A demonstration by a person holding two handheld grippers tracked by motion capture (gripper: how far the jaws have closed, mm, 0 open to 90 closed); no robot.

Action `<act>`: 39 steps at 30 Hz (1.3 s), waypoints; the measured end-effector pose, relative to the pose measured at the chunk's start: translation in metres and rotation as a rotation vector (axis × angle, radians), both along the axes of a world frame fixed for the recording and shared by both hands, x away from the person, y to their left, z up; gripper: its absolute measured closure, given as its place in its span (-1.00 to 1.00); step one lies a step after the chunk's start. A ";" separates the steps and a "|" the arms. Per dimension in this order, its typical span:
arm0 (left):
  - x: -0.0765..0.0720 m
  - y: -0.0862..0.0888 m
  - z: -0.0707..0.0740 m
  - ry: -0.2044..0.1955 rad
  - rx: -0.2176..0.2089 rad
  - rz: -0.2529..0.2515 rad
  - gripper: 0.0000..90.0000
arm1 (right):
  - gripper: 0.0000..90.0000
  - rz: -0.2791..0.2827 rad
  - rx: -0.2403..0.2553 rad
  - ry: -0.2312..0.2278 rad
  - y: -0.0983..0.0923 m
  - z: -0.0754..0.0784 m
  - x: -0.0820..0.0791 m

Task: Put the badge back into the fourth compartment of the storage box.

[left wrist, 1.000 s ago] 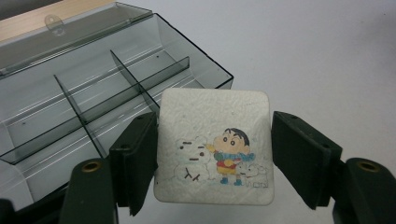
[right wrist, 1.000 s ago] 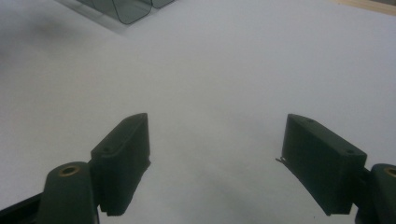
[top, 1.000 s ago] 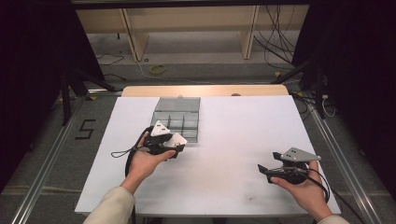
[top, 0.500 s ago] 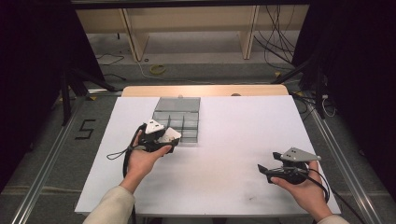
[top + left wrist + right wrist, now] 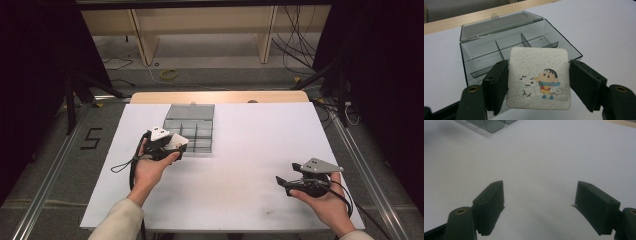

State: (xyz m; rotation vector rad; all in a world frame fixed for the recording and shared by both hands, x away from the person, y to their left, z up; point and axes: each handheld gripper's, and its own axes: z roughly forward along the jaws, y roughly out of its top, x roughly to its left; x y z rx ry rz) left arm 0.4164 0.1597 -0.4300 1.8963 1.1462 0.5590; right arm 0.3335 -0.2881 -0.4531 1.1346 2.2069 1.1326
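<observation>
A white square tile (image 5: 539, 77) with a cartoon boy and a snowman printed on it is clamped between the jaws of my left gripper (image 5: 538, 86). In the high view, the left gripper (image 5: 172, 146) holds the tile (image 5: 177, 141) at the near left corner of a clear grey compartment box (image 5: 192, 131). The box (image 5: 486, 53) stands open with its lid laid back, and its divided cells look bare. My right gripper (image 5: 281, 181) is held low over the table at the near right. Its jaws (image 5: 540, 205) are spread wide with nothing between them.
The white tabletop (image 5: 250, 150) spreads between the two hands, with a wooden strip (image 5: 220, 96) along its far edge. A rounded corner of the box (image 5: 491, 125) shows at the top of the right gripper view. Shelving and cables lie beyond the table.
My left gripper has carried the tile a little farther from the person and leftward, closer to the box's near left corner. The right gripper has stayed put.
</observation>
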 end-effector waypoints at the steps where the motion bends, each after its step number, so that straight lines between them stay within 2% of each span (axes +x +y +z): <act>1: 0.000 0.000 0.000 0.000 -0.003 0.008 -0.27 | -0.46 0.000 -0.001 0.001 0.000 0.000 0.000; 23: 0.013 0.012 0.000 0.013 -0.023 0.100 -0.27 | -0.46 -0.002 0.001 0.006 0.000 -0.001 0.000; 31: 0.018 0.016 -0.002 0.021 -0.008 0.125 -0.27 | -0.46 0.000 -0.001 0.005 0.001 -0.001 0.001; 39: 0.024 0.019 -0.004 0.033 -0.014 0.149 -0.27 | -0.46 0.002 -0.001 0.004 0.002 -0.001 0.001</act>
